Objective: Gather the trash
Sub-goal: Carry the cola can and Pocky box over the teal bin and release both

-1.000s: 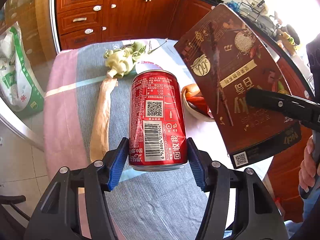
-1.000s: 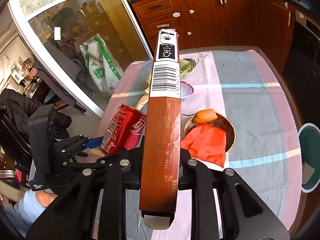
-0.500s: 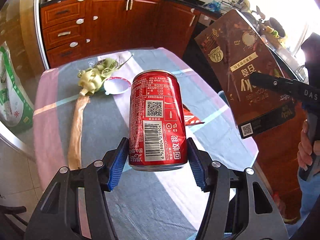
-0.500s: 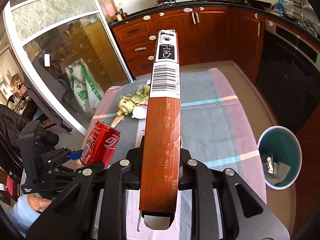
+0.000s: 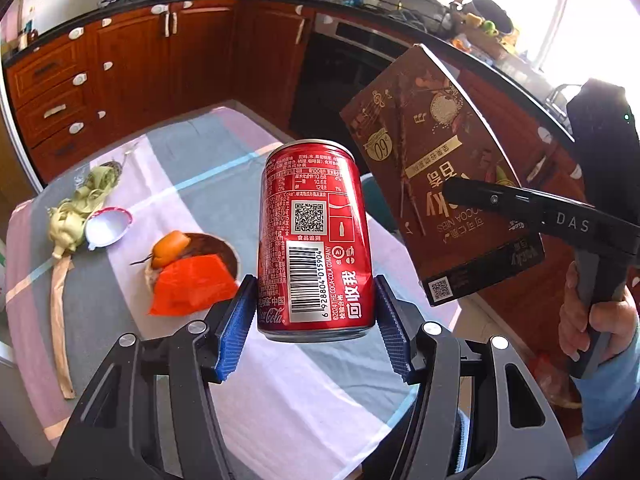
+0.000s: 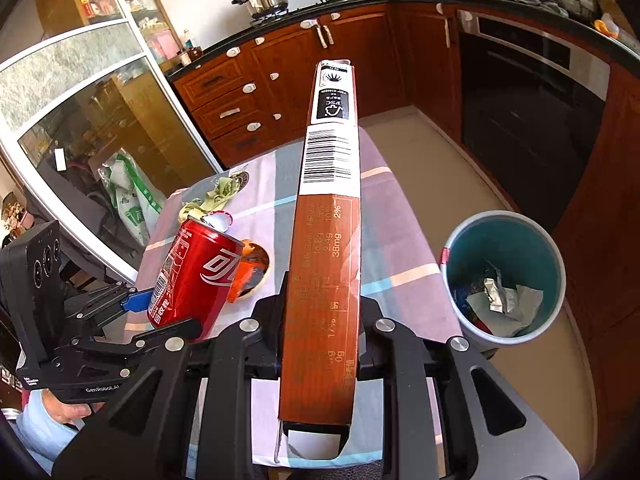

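Observation:
My left gripper is shut on a red cola can, held upright above the table; the can also shows in the right wrist view. My right gripper is shut on a flat brown snack box, held edge-up above the table; the box shows at the right of the left wrist view. A teal bin with crumpled trash inside stands on the floor to the right of the table.
The table has a striped cloth. On it lie a brown dish with an orange wrapper and an orange peel, a white lid, green vegetable scraps and a long tan strip. Wooden cabinets and an oven stand behind.
Both grippers have risen and swung right with their loads. The bin now shows larger and closer in the right wrist view. The dish with the wrapper has come into sight left of the can.

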Tool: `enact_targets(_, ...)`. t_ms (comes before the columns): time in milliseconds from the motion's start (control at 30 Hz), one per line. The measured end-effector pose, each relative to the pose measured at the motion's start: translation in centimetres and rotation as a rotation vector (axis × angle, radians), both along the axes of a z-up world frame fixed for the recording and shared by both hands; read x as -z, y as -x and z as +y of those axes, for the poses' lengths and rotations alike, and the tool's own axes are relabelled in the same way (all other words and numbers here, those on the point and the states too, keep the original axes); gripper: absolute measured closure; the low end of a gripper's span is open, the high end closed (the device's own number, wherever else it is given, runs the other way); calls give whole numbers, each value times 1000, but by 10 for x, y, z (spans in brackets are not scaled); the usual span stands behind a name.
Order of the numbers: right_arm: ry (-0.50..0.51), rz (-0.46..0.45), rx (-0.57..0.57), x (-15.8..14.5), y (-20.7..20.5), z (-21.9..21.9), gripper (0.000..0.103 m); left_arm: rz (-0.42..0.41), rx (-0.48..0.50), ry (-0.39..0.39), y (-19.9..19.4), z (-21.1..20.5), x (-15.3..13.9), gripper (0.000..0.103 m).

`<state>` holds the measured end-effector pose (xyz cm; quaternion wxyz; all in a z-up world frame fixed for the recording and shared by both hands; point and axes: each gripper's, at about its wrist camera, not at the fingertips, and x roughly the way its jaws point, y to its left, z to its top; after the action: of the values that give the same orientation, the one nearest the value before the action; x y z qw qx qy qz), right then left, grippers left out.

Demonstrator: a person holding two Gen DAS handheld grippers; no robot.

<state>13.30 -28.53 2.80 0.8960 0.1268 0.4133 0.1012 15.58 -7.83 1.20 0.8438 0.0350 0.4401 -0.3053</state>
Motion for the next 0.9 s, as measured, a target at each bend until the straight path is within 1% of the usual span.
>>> enact_targets(267, -8, 37, 124, 23, 16, -85, 82, 44, 108, -33, -14, -90, 19, 44)
enact_targets(500, -8, 112, 236, 55, 27, -153, 82, 97, 187, -85, -31, -163, 47, 44)
enact_targets(667, -8, 183, 262, 81, 19, -180, 82, 136, 210, -103, -50, -205, 67, 44)
enact_targets(800, -13, 224, 260, 99, 5, -193, 82, 163, 220, -115, -64, -230, 80, 44)
enact_targets(900, -11, 251, 249, 111, -9, -202, 82, 172, 232, -130, -78, -250, 96, 44)
